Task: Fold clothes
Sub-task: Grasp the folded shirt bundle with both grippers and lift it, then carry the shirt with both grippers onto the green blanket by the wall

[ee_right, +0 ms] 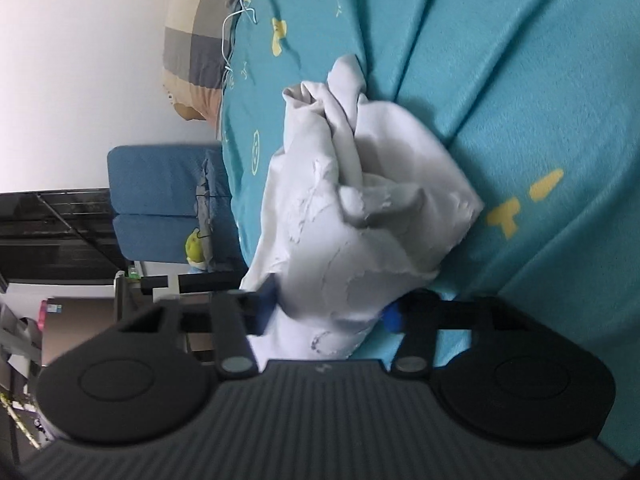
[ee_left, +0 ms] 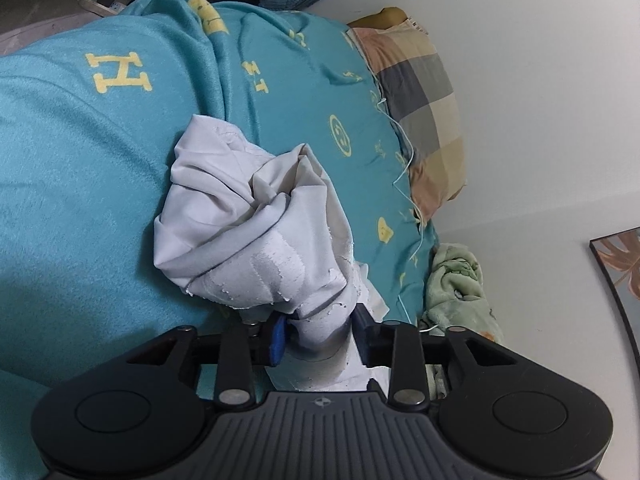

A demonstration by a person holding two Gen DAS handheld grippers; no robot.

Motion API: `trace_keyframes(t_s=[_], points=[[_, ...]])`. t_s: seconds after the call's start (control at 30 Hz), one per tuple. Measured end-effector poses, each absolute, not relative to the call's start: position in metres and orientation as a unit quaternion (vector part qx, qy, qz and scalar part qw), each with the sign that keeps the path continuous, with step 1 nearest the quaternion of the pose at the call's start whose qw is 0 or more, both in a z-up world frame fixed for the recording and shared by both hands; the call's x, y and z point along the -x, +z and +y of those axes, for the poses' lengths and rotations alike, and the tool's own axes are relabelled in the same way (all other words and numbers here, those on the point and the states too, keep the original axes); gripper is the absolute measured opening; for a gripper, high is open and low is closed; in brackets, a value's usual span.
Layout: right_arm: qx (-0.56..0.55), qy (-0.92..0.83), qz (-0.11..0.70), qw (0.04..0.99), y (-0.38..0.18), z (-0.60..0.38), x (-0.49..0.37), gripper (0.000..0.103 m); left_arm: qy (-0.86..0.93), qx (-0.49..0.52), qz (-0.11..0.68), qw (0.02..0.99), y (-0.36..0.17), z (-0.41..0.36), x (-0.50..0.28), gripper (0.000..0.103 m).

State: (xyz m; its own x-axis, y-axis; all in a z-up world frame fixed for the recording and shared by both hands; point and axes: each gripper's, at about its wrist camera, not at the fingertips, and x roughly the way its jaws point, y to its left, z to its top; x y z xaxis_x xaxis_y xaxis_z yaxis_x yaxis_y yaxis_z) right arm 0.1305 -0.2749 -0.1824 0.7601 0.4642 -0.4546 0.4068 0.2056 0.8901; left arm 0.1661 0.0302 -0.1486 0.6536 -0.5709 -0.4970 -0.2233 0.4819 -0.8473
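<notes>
Bedroom, white wall (ee_left: 520, 40) on the right of the left wrist view; a teal blanket (ee_left: 80, 180) with yellow letters and smiley prints covers the bed and fills most of both views. Checked pillow (ee_left: 420, 92) at the upper right edge of the blanket in the left wrist view, upper left in the right wrist view. Green cloth (ee_left: 456, 292) bunched at the blanket's edge, lower right of the left view. Picture frame (ee_left: 616, 272) at far right edge. Power strip (ee_left: 100, 2) upper left.

White garment (ee_left: 248, 232) lies crumpled in a heap on the blanket, centre of the frame, its near end running down into the left gripper (ee_left: 320, 336). Left gripper clamped on a bunched fold of the garment, blue pads pressing it from both sides.

Right wrist view: same white garment (ee_right: 360, 208) bunched in centre frame, resting on the blanket (ee_right: 520, 80), lower end pulled between the fingers of the right gripper (ee_right: 328, 312). Right gripper grasping the garment, cloth filling the gap between its fingers.

Left side of the right wrist view: blue cushions (ee_right: 160, 208) stacked, dark rack (ee_right: 52, 228) beside them, small yellow-green toy (ee_right: 194, 248) below the cushions. No containers visible
</notes>
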Motion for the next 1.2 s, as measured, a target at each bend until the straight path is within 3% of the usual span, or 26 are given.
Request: trace_keyframes(t_s=[0.13,0.37,0.53,0.63,0.93,1.2], points=[[-0.615,0.023,0.350,0.707,-0.178,-0.280,-0.130,0.030,-0.113,0.499,0.416,0.752,-0.160,0.022,-0.167,0.069],[-0.612,0.039,0.341,0.713,-0.169,-0.285,-0.132,0.026,-0.094,0.546,0.418,0.720,-0.187,0.025,-0.176,0.070],[-0.607,0.055,0.331,0.720,-0.159,-0.286,-0.134,0.025,-0.097,0.577,0.387,0.713,-0.188,0.031,-0.177,0.044],[-0.606,0.064,0.328,0.722,-0.151,-0.288,-0.134,0.024,-0.110,0.571,0.370,0.725,-0.176,0.029,-0.177,0.036],[-0.601,0.075,0.325,0.727,-0.112,-0.298,-0.106,0.024,-0.139,0.532,0.377,0.745,-0.104,0.001,-0.160,0.033],[-0.623,0.062,0.274,0.730,-0.069,-0.342,-0.060,0.024,-0.183,0.491,0.389,0.758,-0.030,-0.052,-0.142,0.033]])
